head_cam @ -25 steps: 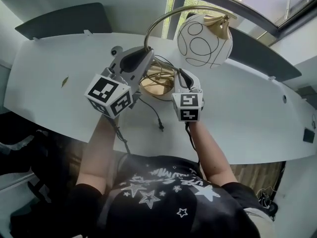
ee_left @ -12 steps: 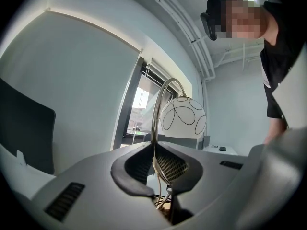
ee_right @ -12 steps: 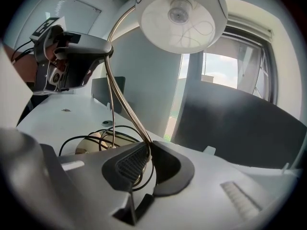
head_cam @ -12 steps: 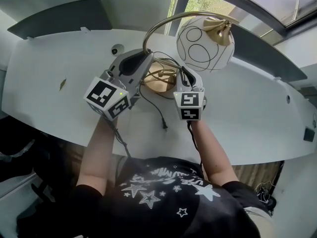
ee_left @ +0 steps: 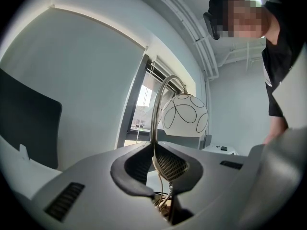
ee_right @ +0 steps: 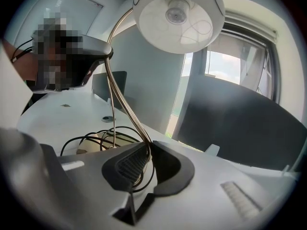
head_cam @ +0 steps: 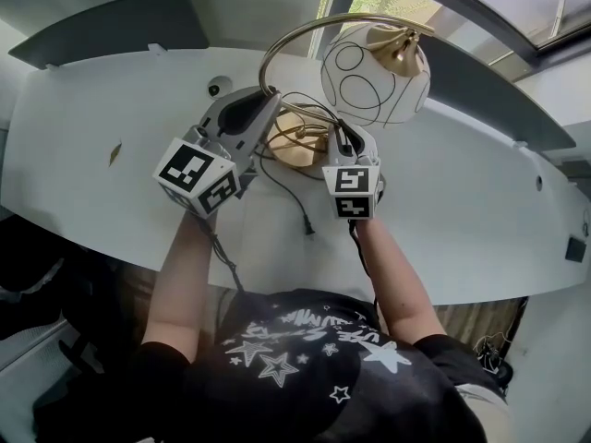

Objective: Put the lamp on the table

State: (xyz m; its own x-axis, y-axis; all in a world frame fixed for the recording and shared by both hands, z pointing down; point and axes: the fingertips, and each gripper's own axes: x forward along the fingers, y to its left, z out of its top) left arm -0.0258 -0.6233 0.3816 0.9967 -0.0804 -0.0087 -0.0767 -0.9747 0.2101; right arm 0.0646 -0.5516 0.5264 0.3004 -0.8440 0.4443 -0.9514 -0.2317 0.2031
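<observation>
The lamp has a white globe shade (head_cam: 374, 72) with black circle lines, an arched brass stem (head_cam: 277, 44) and a brass base (head_cam: 297, 144) low over the white table (head_cam: 92, 127). Whether the base rests on the table I cannot tell. My left gripper (head_cam: 266, 111) is shut on the stem from the left. The left gripper view shows its pads pinching the stem (ee_left: 154, 128) below the shade (ee_left: 184, 116). My right gripper (head_cam: 340, 138) is shut on the stem (ee_right: 125, 104) close to the base, under the shade (ee_right: 178, 13). The black cord (head_cam: 294, 209) trails toward me.
A round grommet (head_cam: 217, 88) and a small brown mark (head_cam: 115, 152) lie on the table to the left. Dark chair backs (head_cam: 111, 30) (head_cam: 489, 90) stand behind the far edge, before a window. The table's near edge runs right by my arms.
Both grippers and the lamp have shifted a little farther over the table and slightly left. The grips have stayed the same.
</observation>
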